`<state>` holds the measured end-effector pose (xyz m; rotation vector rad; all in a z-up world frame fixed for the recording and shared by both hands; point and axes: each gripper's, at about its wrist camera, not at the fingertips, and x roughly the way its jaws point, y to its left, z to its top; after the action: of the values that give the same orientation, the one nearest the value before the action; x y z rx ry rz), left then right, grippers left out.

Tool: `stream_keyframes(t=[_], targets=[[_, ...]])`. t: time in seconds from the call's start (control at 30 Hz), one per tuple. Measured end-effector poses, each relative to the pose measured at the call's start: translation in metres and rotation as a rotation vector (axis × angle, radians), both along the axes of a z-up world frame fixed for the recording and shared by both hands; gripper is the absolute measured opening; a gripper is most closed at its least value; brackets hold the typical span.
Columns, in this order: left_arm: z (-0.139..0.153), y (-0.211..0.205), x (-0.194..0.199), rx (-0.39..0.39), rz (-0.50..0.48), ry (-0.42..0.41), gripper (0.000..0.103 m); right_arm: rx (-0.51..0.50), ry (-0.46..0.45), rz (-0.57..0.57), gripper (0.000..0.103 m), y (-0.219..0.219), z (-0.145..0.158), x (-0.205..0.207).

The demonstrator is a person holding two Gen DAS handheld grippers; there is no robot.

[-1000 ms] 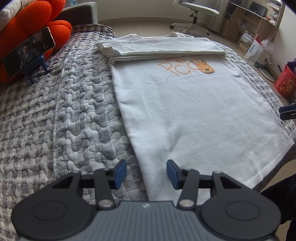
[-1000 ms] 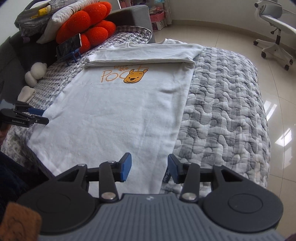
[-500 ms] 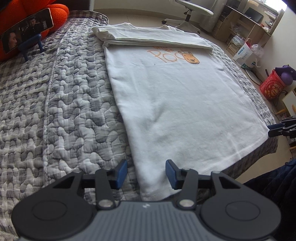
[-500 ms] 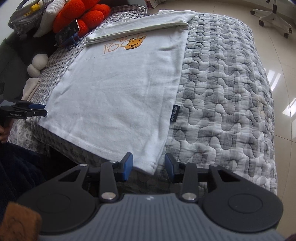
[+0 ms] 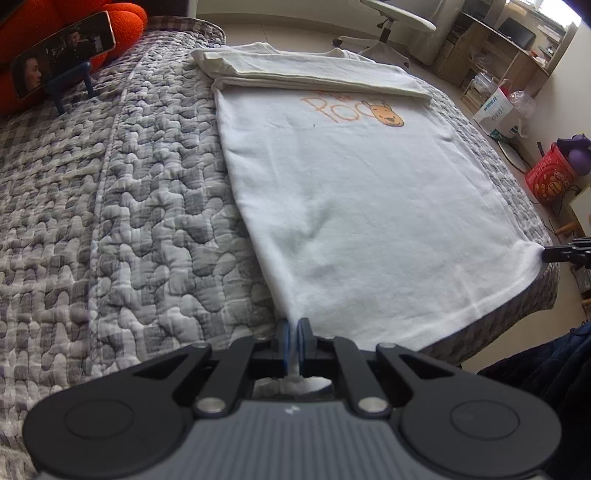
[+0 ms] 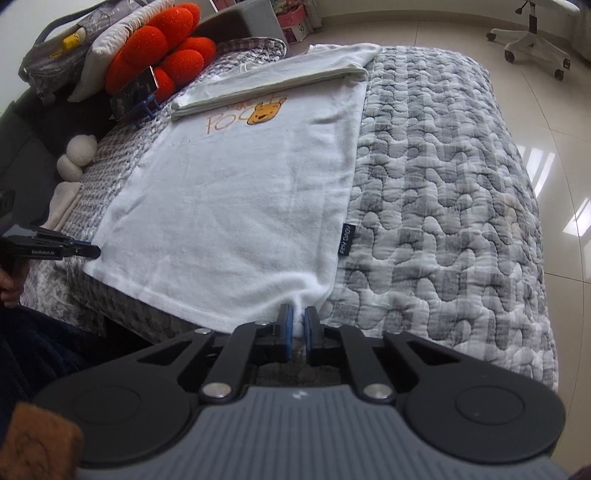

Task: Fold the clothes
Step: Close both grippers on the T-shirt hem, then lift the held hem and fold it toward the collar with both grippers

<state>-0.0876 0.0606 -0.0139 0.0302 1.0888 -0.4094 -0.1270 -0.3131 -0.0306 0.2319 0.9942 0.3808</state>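
A white T-shirt (image 5: 351,192) with an orange bear print lies flat on the grey quilt (image 5: 129,221), its top part folded over at the far end. My left gripper (image 5: 293,325) is shut on the shirt's near left hem corner, with white cloth bunched behind the pads. In the right wrist view the same T-shirt (image 6: 240,192) reaches the bed's near edge. My right gripper (image 6: 299,312) has its jaws closing on the near right hem corner, and cloth is pinched between the blue pads. Each gripper also shows at the other view's edge: right gripper (image 5: 554,254), left gripper (image 6: 85,252).
A phone on a blue stand (image 5: 62,61) stands beside an orange cushion (image 6: 162,55) at the head of the bed. An office chair (image 5: 399,18), a desk and a red bucket (image 5: 554,177) stand on the tiled floor (image 6: 554,110). A hand (image 6: 11,284) shows at far left.
Both grippers went from open to closed on the shirt's hem corners. Both views pulled back toward the bed's near edge, so the hem now sits right at the fingertips.
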Motion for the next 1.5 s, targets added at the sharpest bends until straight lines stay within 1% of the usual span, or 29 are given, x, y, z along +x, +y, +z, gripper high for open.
stream_keyframes(t=[0.13,0.27,0.43,0.57,0.7,0.8,0.83,0.87,0.9,0.93,0.97,1.0,1.03,1.07,1.1,1.17,1.27,1.33,1.4,1.43,1.47,1.5], targets=[[0.011,0.001,0.003,-0.055,0.054,-0.003,0.004,0.034,-0.065,-0.036,0.008,-0.004,0.017,0.003],[0.019,0.013,0.019,-0.17,0.16,0.016,0.004,0.053,-0.135,-0.086,0.008,-0.007,0.031,0.015],[0.024,0.026,0.051,-0.306,0.305,0.034,0.004,0.066,-0.171,-0.135,0.008,-0.012,0.037,0.046],[0.021,0.026,0.078,-0.355,0.396,0.046,0.004,0.076,-0.193,-0.151,0.008,-0.014,0.04,0.075],[0.009,0.029,0.104,-0.395,0.502,0.074,0.004,0.071,-0.176,-0.176,0.007,-0.014,0.036,0.109],[-0.003,0.034,0.12,-0.417,0.572,0.101,0.004,0.05,-0.152,-0.201,0.007,-0.014,0.028,0.132],[-0.007,0.038,0.125,-0.429,0.596,0.11,0.005,0.038,-0.146,-0.209,0.0,-0.014,0.025,0.139],[-0.011,0.041,0.128,-0.449,0.621,0.12,0.007,0.027,-0.14,-0.216,0.0,-0.013,0.022,0.145],[-0.014,0.045,0.129,-0.475,0.637,0.124,0.012,0.014,-0.133,-0.224,0.0,-0.012,0.018,0.15],[-0.017,0.048,0.13,-0.498,0.644,0.119,0.023,0.0,-0.126,-0.232,0.0,-0.012,0.014,0.154],[-0.019,0.051,0.131,-0.52,0.651,0.114,0.026,-0.038,-0.126,-0.232,0.0,-0.009,0.01,0.156],[-0.019,0.054,0.131,-0.529,0.647,0.104,0.026,-0.061,-0.135,-0.227,0.001,-0.008,0.007,0.156],[-0.016,0.054,0.13,-0.521,0.631,0.086,0.026,-0.079,-0.144,-0.222,0.004,-0.007,0.005,0.155],[-0.012,0.055,0.13,-0.514,0.612,0.066,0.028,-0.051,-0.143,-0.208,0.013,-0.011,0.003,0.153],[-0.008,0.055,0.129,-0.505,0.586,0.041,0.031,-0.027,-0.145,-0.192,0.014,-0.013,0.003,0.149],[0.0,0.053,0.128,-0.476,0.532,-0.003,0.048,-0.005,-0.157,-0.163,0.014,-0.018,0.004,0.14],[0.002,0.043,0.126,-0.429,0.445,-0.02,0.05,-0.008,-0.174,-0.138,0.015,-0.022,0.003,0.133],[0.001,0.033,0.124,-0.383,0.393,-0.022,0.05,-0.033,-0.173,-0.096,0.015,-0.018,0.001,0.133],[-0.001,0.023,0.121,-0.337,0.342,-0.025,0.05,-0.063,-0.173,-0.056,0.02,-0.014,0.0,0.132],[0.0,0.019,0.119,-0.321,0.315,-0.036,0.05,-0.074,-0.175,-0.041,0.025,-0.012,0.0,0.131],[0.002,0.014,0.116,-0.306,0.286,-0.049,0.05,-0.075,-0.177,-0.033,0.027,-0.011,0.0,0.129],[0.004,0.011,0.114,-0.29,0.26,-0.065,0.049,-0.075,-0.18,-0.027,0.027,-0.01,0.001,0.127]])
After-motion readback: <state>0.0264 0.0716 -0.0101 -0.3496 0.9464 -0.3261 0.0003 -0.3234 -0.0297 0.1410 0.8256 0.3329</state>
